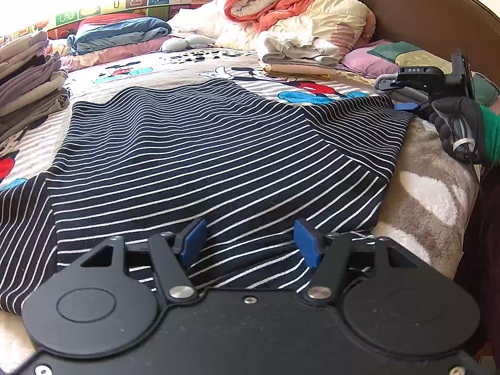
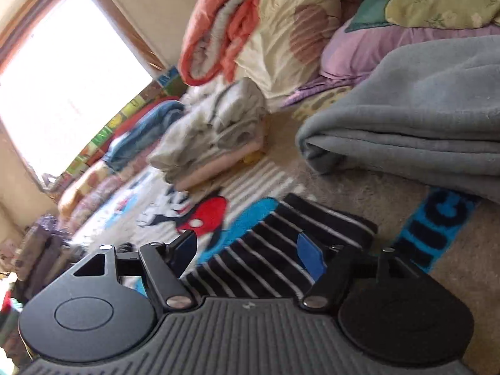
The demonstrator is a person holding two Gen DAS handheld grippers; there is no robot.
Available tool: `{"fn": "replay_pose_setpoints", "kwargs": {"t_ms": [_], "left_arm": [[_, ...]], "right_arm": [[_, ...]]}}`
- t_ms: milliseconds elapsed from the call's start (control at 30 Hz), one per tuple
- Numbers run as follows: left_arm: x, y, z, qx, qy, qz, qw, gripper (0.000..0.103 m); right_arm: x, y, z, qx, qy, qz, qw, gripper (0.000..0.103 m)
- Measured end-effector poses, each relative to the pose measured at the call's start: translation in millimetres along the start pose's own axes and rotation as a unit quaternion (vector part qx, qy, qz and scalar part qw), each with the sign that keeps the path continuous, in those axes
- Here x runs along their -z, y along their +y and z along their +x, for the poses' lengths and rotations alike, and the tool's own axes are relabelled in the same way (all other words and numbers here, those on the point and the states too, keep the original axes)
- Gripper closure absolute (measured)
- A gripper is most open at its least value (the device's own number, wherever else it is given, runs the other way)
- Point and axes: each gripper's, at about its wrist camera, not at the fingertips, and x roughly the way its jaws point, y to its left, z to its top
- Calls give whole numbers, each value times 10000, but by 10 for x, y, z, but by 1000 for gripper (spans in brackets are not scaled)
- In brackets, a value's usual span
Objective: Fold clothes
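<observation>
Both hand-held grippers [image 1: 250,239] [image 2: 248,250] agape over striped shirt [image 1: 203,156]; right view blurred.

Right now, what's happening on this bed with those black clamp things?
A person is folding a navy striped shirt spread flat on the bed, with a two-finger gripper in each hand. The left gripper sits open over the near edge. The right gripper is open at a far corner. Folded piles wait alongside.
</observation>
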Motion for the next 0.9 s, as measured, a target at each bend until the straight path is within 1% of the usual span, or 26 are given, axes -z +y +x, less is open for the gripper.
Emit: {"fn": "replay_pose_setpoints", "kwargs": {"t_ms": [33,67,133,167,200,233,267,333,367,400,433,467,500,533,567,667,700,733,767,800,867,900], "left_arm": [[0,2,4,3,-4,-4,10000,41],[0,5,8,6,-7,-8,10000,41],[-3,7,18,11,-12,-14,10000,40],[-4,9,24,14,-15,-13,10000,39],[-3,10,28,15,-19,-14,10000,39],[-4,8,34,14,-21,-16,10000,38],[-5,6,40,12,-23,-18,10000,38],[-10,4,51,11,-30,-12,10000,37],[-12,4,57,13,-33,-18,10000,37],[-12,1,60,13,-35,-22,10000,36],[-12,-1,63,13,-38,-26,10000,36],[-11,-3,63,11,-43,-26,10000,36],[-10,-5,63,9,-47,-27,10000,36],[-8,-3,63,9,-50,-26,10000,36],[-6,-2,63,9,-53,-25,10000,36],[-1,0,57,12,-64,-29,10000,36],[0,0,56,11,-67,-28,10000,36],[-3,1,57,8,-62,-23,10000,36],[-6,3,57,6,-59,-21,10000,36],[-6,2,57,4,-57,-20,10000,36],[-6,-1,56,-4,-56,-15,10000,36],[-6,-3,55,-10,-56,-11,10000,36]], "right_arm": [[-23,-51,42,102,2,126,9999,42],[-61,-111,41,115,-70,307,9994,44],[-123,-85,42,520,-213,110,9984,38],[-144,-90,40,545,-257,100,9981,35],[-152,-135,24,219,-265,328,9989,36],[-161,-143,-4,-16,-296,491,9984,36],[-174,-103,-28,-167,-307,453,9984,36],[-198,6,-38,-637,-145,299,9974,36],[-190,41,7,-926,100,367,9950,36],[-157,68,94,-1218,470,445,9904,36],[-101,87,199,-1414,838,483,9852,37],[-48,107,269,-1375,1021,423,9843,38],[-26,140,310,-1193,1074,236,9868,46],[-40,160,327,-998,1040,75,9895,51],[-77,137,323,-827,898,106,9925,54],[-207,-35,268,-260,335,289,9987,54],[-245,-83,242,-111,177,341,9992,49],[-276,-93,189,102,-17,316,9994,40],[-302,-74,112,421,-276,123,9987,28],[-327,-69,33,560,-484,28,9972,28],[-366,-81,-120,293,-712,70,9970,28],[-368,-31,-185,269,-786,-112,9965,28]]}}
